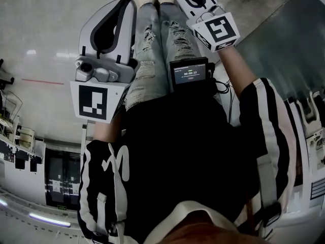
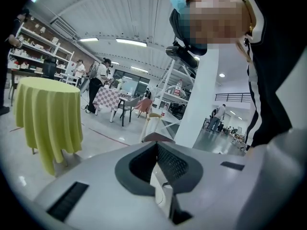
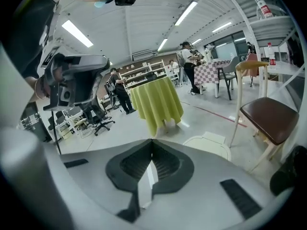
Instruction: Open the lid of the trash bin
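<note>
Left gripper (image 2: 156, 144) first: fingers pressed together at the tips, nothing between them, aimed out over open floor (image 2: 103, 145), and no bin on that side. Over to the right gripper (image 3: 152, 142): fingers pressed together too, and empty. Just past them, there it is, what I take for the trash bin (image 3: 226, 153): low, cream, standing on the floor just left of the chair (image 3: 266, 120) with the brown seat, and apart from my fingertips. Its lid (image 3: 204, 147) lies down flat, with a small squared tab (image 3: 212, 138) at the far edge. My read is thin moulded plastic, light, stiff and smooth enough to slip, so squeezing the flat top won't do. I'd spread the fingers, pinch that tab or the lip of the rim, and swing up gently, since a bin this light could skate or tip if yanked. The head view doesn't show the bin at all
</note>
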Motion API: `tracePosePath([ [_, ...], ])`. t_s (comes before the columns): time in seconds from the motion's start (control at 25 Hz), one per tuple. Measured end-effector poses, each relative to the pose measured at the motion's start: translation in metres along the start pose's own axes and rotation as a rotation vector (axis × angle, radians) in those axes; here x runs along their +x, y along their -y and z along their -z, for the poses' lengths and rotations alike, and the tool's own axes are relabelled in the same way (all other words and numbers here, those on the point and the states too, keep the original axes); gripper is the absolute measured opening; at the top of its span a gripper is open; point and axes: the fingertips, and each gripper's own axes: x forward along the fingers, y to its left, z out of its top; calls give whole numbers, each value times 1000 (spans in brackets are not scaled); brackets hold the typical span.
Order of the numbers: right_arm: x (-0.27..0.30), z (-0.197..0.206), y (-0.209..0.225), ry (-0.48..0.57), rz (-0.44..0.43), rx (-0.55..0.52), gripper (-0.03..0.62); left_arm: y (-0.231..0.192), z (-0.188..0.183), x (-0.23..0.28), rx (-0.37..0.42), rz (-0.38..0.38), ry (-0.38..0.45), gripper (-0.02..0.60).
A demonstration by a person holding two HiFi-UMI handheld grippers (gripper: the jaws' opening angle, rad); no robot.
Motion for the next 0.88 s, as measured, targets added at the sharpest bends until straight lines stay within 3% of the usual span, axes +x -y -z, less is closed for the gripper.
tracePosePath([
  [0.88,38,63,18,-161,32,-60,9,-1,0,8,-13,10,-14,8],
])
